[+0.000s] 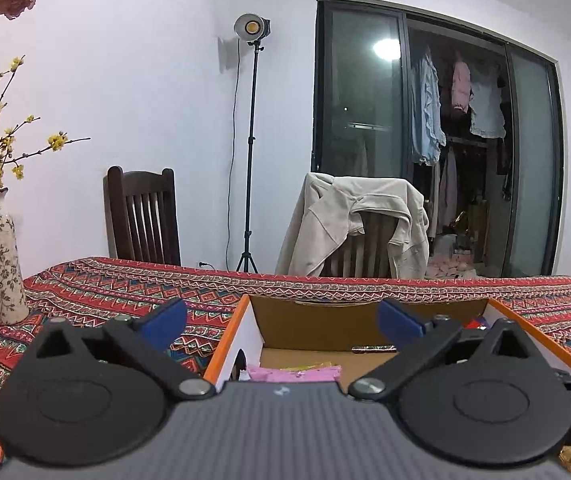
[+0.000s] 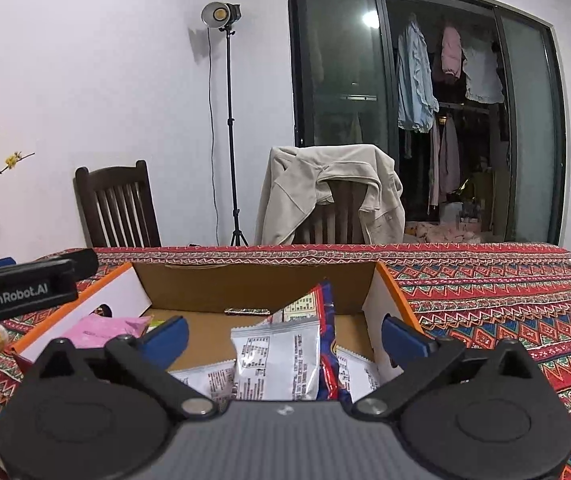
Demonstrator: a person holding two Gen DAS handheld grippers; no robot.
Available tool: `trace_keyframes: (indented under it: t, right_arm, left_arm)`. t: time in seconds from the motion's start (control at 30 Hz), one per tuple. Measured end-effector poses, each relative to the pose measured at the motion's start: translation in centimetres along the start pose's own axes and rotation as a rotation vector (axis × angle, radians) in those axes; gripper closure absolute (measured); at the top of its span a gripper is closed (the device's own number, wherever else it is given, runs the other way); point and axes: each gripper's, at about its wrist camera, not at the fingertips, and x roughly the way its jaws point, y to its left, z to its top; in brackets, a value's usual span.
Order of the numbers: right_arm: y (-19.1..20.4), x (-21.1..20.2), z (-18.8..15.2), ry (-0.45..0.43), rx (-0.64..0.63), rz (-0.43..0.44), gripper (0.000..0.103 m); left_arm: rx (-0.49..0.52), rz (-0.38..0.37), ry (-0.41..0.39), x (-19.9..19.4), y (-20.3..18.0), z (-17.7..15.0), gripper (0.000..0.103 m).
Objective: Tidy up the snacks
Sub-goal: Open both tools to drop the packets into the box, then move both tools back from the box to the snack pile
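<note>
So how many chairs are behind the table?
2: a bare dark wooden chair left of the light stand, and one right of it draped with a beige jacket. None seems hidden.

Snack packets lie inside open cardboard box.

I am holding the left gripper wide open over an orange-edged cardboard box containing a pink snack packet, sitting on a patterned tablecloth.

"GenRobot.AI" stands in white letters on the black left gripper body, at the left; snack packet print is unreadable.
</note>
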Motion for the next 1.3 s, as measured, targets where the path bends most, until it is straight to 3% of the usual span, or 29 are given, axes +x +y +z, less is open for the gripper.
trace_keyframes:
  t: [0.3, 0.47, 0.67, 1.03, 1.3]
  right_arm:
    - [-0.2, -1.2, 0.2, -0.024, 0.006, -0.008, 0.000]
    - [-0.4, -2.3, 1.2, -0.014, 0.032, 0.038, 0.000]
    - [0.2, -6.1, 2.0, -0.042, -0.008, 0.045, 0.000]
    - [-0.8, -10.1, -1.6, 0.036, 0.021, 0.027, 0.000]
    - [-1.9, -10.9, -5.8, 0.123, 0.025, 0.019, 0.000]
  left_arm:
    - [-0.021, -0.010, -0.023, -1.5, 0.1, 0.9, 0.000]
    - [-0.056, -0.018, -0.013, -3.1, 0.2, 2.5, 0.000]
    - [-0.074, -0.066, 0.002, -6.2, 0.9, 3.3, 0.000]
    - [0.002, -0.082, 0.092, -10.8, 2.3, -0.7, 0.000]
    - [0.005, -0.056, 0.178, -10.6, 4.1, -4.8, 0.000]
